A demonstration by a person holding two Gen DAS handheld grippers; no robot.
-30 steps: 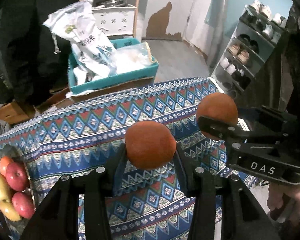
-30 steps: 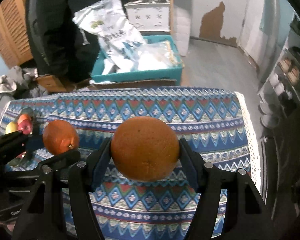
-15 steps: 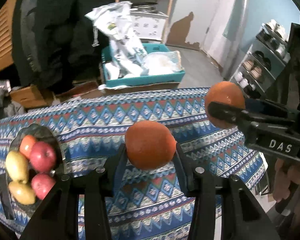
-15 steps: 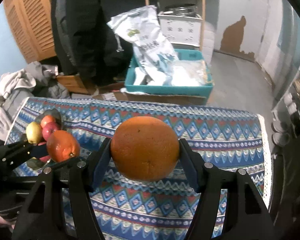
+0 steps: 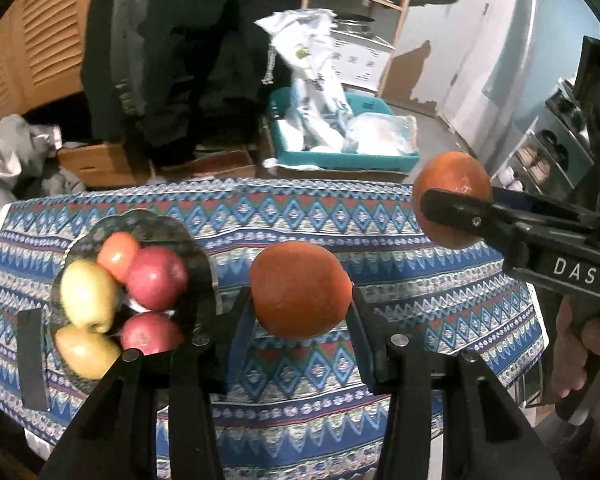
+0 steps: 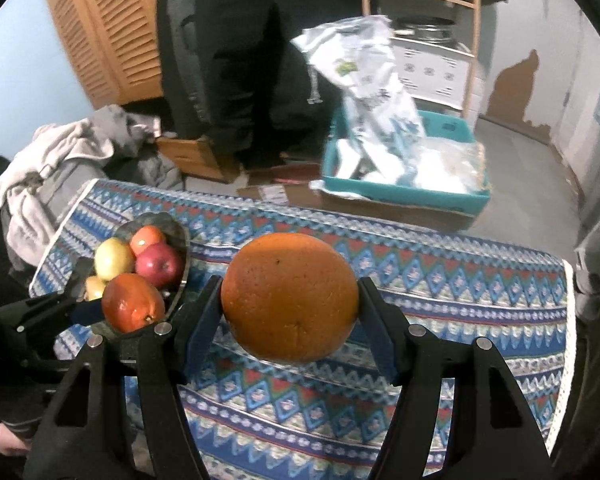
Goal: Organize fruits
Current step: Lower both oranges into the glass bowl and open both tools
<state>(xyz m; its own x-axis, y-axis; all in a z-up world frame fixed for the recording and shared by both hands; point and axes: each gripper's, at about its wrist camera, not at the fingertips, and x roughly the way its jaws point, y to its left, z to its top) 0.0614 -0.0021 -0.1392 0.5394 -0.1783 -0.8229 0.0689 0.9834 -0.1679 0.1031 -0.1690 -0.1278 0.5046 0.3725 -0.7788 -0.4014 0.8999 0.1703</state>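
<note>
My left claw (image 5: 300, 312) grips an orange (image 5: 300, 288), my right claw (image 6: 290, 320) a bigger orange (image 6: 290, 296), both above the bench (image 5: 420, 280). Next, I'd judge: lower them into the bowl (image 5: 196, 256) near its left edge.

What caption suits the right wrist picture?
Right tool clamps an orange above the patterned tablecloth.

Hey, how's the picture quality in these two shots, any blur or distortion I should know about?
Left wrist view: fruit bowl smeared by motion blur, held orange sharp, dark fisheye corners. Right wrist view: white bag blurred, its orange crisp, tablecloth edges bowed.
</note>
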